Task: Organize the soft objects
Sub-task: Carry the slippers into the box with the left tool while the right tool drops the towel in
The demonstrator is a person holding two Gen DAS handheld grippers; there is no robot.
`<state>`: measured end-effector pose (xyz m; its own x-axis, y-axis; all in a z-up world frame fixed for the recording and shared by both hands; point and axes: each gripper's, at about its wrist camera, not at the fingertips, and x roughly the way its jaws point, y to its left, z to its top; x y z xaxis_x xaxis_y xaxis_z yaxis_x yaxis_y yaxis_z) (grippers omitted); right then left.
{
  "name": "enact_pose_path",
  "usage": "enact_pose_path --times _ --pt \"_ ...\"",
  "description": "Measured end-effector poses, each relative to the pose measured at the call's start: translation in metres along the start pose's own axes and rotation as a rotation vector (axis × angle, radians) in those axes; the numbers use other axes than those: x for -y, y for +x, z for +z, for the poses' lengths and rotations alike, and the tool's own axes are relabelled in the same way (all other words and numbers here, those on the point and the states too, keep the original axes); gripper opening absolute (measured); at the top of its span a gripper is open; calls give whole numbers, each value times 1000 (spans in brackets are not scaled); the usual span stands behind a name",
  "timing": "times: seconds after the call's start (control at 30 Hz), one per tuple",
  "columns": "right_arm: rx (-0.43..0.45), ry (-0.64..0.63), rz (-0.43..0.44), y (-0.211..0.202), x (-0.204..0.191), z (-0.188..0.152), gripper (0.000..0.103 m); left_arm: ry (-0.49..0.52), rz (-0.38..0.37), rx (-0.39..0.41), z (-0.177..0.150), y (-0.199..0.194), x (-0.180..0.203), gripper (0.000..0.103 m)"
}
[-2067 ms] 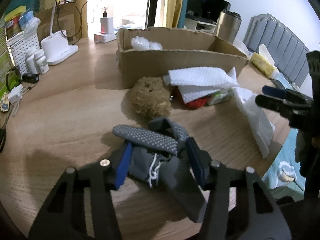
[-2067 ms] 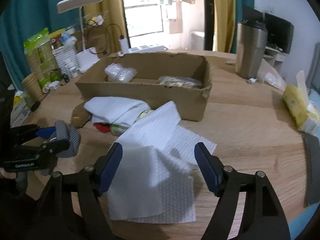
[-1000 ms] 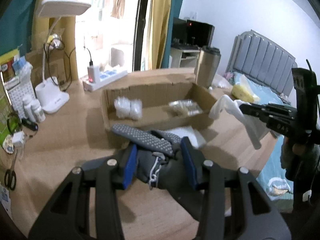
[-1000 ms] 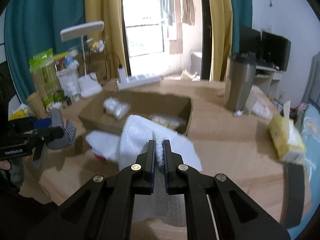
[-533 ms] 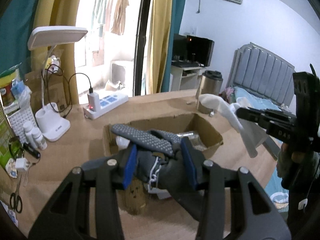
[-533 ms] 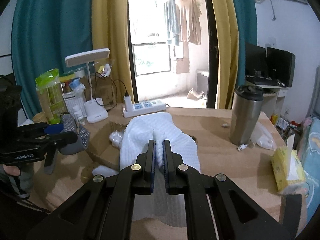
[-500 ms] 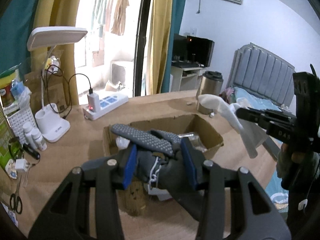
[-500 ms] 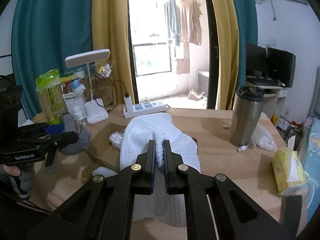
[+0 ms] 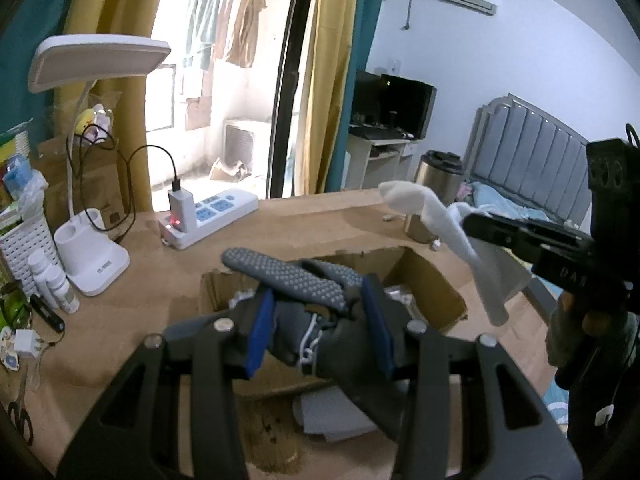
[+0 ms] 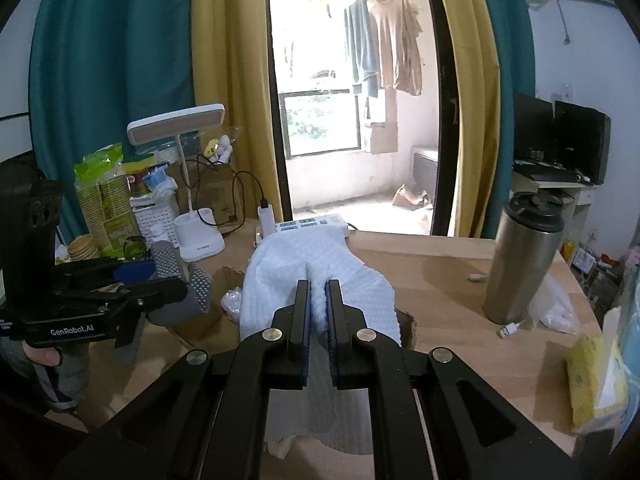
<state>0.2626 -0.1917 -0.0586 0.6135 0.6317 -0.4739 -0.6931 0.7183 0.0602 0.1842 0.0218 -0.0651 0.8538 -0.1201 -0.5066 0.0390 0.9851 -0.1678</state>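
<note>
Left wrist, left claw pinching grey glove, box below

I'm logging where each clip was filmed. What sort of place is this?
Most likely a bedroom in a home: a padded headboard with bedding, laundry hanging on the balcony, and a cluttered wooden table.

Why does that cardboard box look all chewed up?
The cardboard box has a ragged, torn top rim rather than clean flaps, so it looks damaged. Otherwise nothing is spilled: the left gripper holds a grey dotted glove above it, and the right gripper pinches a white cloth.
</note>
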Motion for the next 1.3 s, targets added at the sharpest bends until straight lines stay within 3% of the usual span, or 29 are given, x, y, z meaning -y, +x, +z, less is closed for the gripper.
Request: enact_pose_path --times 0.5,0.93,1.3 --pt "-97 37 37 74 8 -12 8 -20 -6 -63 1 59 -18 45" --pt "-216 62 45 123 13 -36 8 -31 19 -212 -20 112 -19 47" --pt "-329 42 16 139 2 -49 9 -24 29 -266 -25 120 -19 53"
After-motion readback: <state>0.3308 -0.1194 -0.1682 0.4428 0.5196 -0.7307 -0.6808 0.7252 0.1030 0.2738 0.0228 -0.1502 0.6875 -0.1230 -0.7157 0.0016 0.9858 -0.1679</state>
